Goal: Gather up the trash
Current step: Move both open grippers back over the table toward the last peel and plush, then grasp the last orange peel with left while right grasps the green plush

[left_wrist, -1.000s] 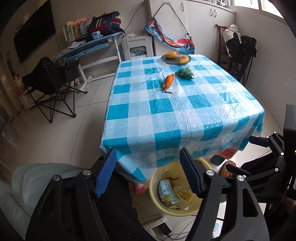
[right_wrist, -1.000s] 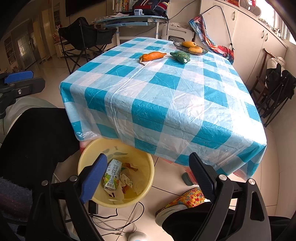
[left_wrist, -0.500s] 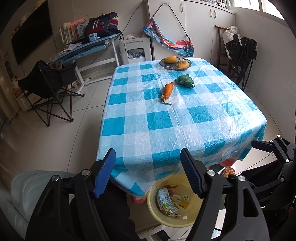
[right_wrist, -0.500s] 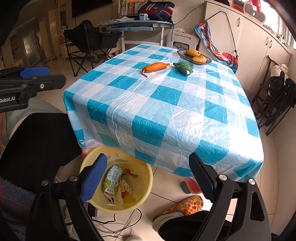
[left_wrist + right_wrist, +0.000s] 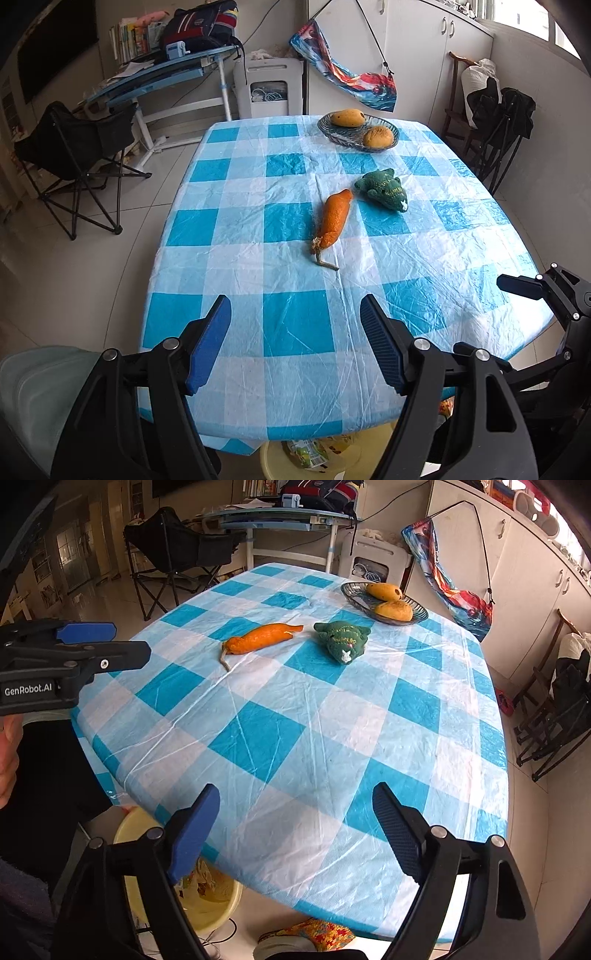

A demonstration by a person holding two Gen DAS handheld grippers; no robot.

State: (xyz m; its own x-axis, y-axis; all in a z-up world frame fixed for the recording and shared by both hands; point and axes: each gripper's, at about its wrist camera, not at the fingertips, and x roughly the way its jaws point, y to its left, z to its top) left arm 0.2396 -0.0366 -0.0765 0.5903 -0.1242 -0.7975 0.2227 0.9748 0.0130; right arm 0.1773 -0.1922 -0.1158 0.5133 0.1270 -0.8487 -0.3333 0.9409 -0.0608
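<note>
Two hand-held grippers were held above the near edge of a table draped in a blue-and-white checked plastic cloth [image 5: 295,325]. The left gripper [image 5: 295,339] was seen with its blue pads spread wide and nothing between them. The right gripper [image 5: 295,830] was also unloaded, its jaws caught closing slightly with only the tablecloth in view behind the gap.

The trash was found below and behind both grippers: a yellow plastic basin [image 5: 221,915] on the floor, partly hidden under the table edge, with a crumpled drink carton [image 5: 306,456] and paper scraps visible inside it.

Well ahead of the grippers, toward the far half of the table, an orange carrot-shaped plush toy [image 5: 334,221] was laid with its stem end pointing back at them, and a green plush toy [image 5: 384,189] was placed just beside its tip. Farther still, a dark glass dish [image 5: 358,131] was set near the far edge, with two yellow-orange fruits in it.

Off to the left of the table, a black folding chair [image 5: 74,155] was seen on the tiled floor.
</note>
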